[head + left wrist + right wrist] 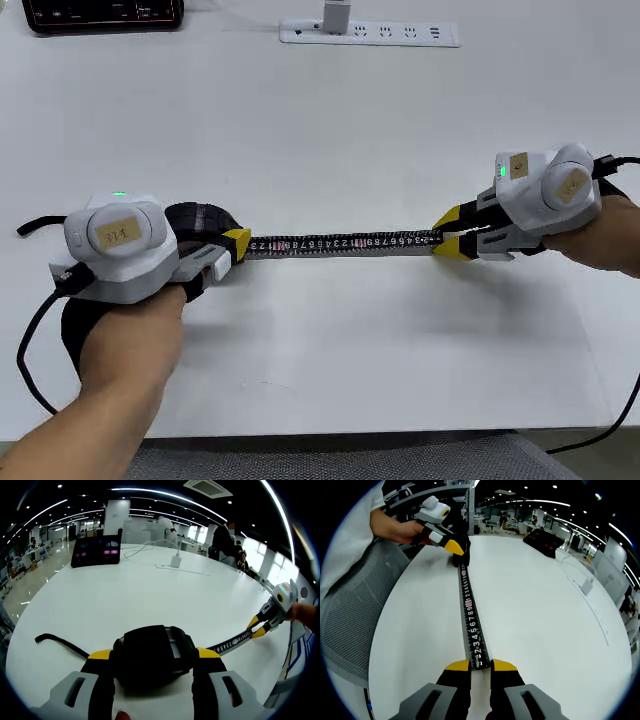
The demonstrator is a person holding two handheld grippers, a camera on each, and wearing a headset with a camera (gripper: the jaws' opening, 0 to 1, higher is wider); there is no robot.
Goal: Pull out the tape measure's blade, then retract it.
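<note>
Here, a tape measure case (200, 222), black and rounded, is held on a white table (330, 120) by the left gripper (231, 252). In the left gripper view the yellow-tipped jaws are seen clenched against the case's two sides. From the case a dark blade (340, 243), printed with pale numerals and a few red marks, is drawn out in a straight line towards the person's right. Its far end, well apart from the case, is pinched between the closed jaws of the right gripper (449, 234). In the right gripper view the tip of the blade is seen caught between the two yellow pads, with the numerals running away towards the case. The blade is kept low over the table; whether it is touching the surface cannot be told. Each gripper is gripped by one of the person's hands, the left hand (130, 340) just behind the case. Beyond the case, at the table's far edge, a white power strip (370, 33) is laid flat with a white plug seated in it. A dark device (100, 12) with a lit screen is set farther along that edge, straight beyond the case.
</note>
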